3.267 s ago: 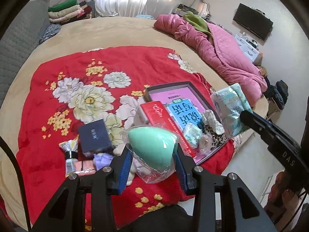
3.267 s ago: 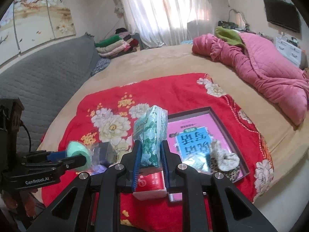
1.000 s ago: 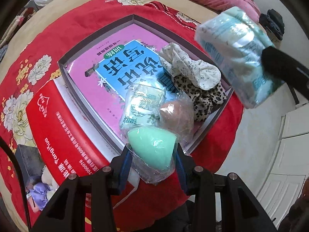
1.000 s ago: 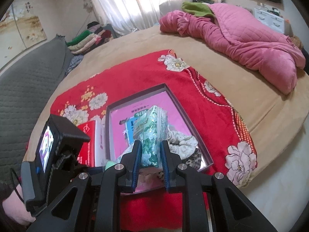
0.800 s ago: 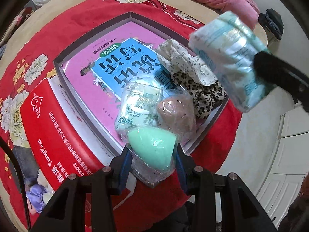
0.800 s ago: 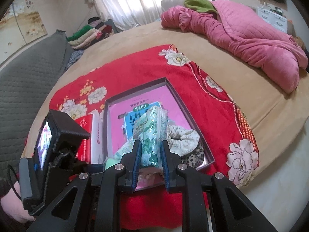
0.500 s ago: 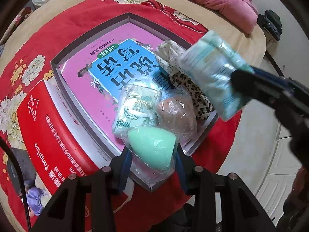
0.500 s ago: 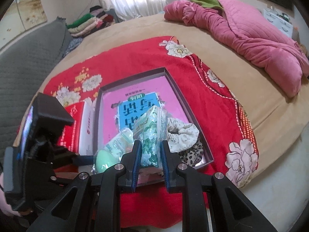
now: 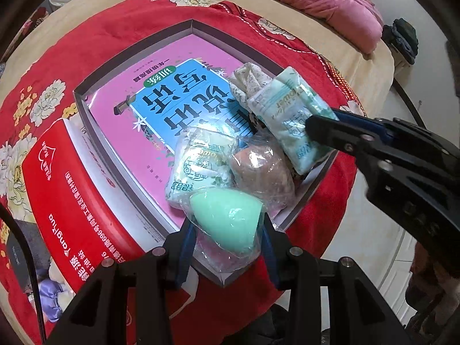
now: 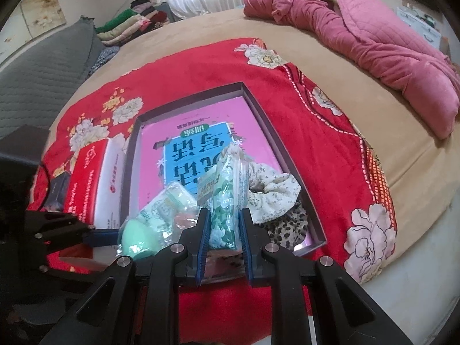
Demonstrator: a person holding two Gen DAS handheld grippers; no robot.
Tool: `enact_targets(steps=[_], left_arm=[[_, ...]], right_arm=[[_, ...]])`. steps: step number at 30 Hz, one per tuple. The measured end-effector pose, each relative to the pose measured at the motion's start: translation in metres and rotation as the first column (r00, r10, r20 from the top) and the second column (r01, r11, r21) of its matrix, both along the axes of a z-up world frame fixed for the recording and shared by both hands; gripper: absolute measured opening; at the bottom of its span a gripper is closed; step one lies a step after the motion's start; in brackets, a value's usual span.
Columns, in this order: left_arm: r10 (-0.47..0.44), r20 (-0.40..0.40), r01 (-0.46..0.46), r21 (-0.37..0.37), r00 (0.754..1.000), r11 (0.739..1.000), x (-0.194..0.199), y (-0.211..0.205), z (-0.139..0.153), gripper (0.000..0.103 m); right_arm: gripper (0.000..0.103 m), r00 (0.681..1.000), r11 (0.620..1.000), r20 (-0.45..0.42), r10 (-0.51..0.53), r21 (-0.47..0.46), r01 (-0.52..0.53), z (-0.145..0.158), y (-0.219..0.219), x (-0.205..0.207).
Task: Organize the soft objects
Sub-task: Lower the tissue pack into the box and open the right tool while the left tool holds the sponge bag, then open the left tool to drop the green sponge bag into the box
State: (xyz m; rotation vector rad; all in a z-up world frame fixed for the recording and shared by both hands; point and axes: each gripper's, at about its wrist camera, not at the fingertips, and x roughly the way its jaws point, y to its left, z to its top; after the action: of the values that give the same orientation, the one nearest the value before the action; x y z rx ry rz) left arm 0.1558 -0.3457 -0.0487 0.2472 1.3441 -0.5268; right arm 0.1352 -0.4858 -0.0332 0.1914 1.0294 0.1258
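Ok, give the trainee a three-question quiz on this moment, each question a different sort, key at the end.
1. True or false: the left gripper is shut on the bagged green sponge.
2. Multiple choice: what does the right gripper hold? A) the leopard scrunchie B) the tissue pack C) the red carton
3. Fill in: the brown sponge lies inside the ____, beside the second tissue pack.

Key
1. True; it is pinched between the blue pads, over the near corner of the tray.
2. B; the tissue pack stands upright between the fingers, while the leopard scrunchie lies in the tray and the red carton lies outside it.
3. tray
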Motion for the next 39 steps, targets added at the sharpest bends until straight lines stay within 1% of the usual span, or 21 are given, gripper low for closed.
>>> enact_targets(steps=[7,12,13,15,18,24,25,27,28,33,36,39], left_arm=[[0.007,-0.001,-0.007,-0.004,1.0,1.0,0.002,0.001,-0.001,0.043],[0.01,-0.003,-0.01,-0.002,1.0,1.0,0.002,0.001,-0.001,0.043],[0.011,-0.003,-0.011,-0.001,1.0,1.0,0.003,0.0,-0.001,0.044],[0.011,-0.003,-0.011,0.002,1.0,1.0,0.002,0.0,-0.001,0.044],[0.01,-0.002,-0.01,0.003,1.0,1.0,0.002,0.0,-0.001,0.044],[0.017,-0.005,-0.017,-0.007,1.0,1.0,0.002,0.001,-0.001,0.044],[0.019,-0.004,-0.019,-0.01,1.0,1.0,0.002,0.002,0.0,0.044],[0.023,-0.004,-0.023,-0.012,1.0,1.0,0.002,0.002,0.001,0.044],[0.025,-0.005,-0.025,-0.015,1.0,1.0,0.003,0.003,0.001,0.044],[0.03,-0.001,-0.03,-0.012,1.0,0.999,0.002,0.004,0.003,0.044],[0.028,-0.006,-0.028,-0.013,1.0,1.0,0.002,0.004,0.003,0.044],[0.029,-0.024,-0.03,-0.034,0.999,0.999,0.0,0.004,0.004,0.044]], right_arm=[[0.023,0.999,0.999,-0.022,-0.027,0.029,0.028,-0.015,-0.008,0.008],[0.025,0.999,0.999,-0.019,-0.033,0.024,0.033,-0.016,-0.008,0.008],[0.026,0.999,0.999,-0.019,-0.036,0.021,0.036,-0.016,-0.008,0.008],[0.032,0.999,0.999,-0.019,-0.04,0.01,0.04,-0.016,-0.009,0.008],[0.033,0.999,0.999,-0.021,-0.041,0.005,0.041,-0.016,-0.009,0.006],[0.035,0.999,0.999,-0.011,-0.046,-0.013,0.046,-0.011,-0.008,0.004],[0.037,0.999,0.999,-0.008,-0.044,-0.017,0.043,-0.009,-0.008,0.004],[0.047,0.999,0.998,0.002,-0.049,-0.029,0.049,-0.006,-0.008,0.002],[0.048,0.999,0.998,0.005,-0.049,-0.026,0.049,-0.005,-0.008,0.001],[0.049,0.997,0.997,0.018,-0.071,-0.022,0.071,0.002,-0.013,-0.005],[0.049,0.995,0.996,0.028,-0.091,-0.003,0.092,0.007,-0.018,-0.01],[0.05,0.994,0.995,0.036,-0.101,0.012,0.101,0.012,-0.021,-0.013]])
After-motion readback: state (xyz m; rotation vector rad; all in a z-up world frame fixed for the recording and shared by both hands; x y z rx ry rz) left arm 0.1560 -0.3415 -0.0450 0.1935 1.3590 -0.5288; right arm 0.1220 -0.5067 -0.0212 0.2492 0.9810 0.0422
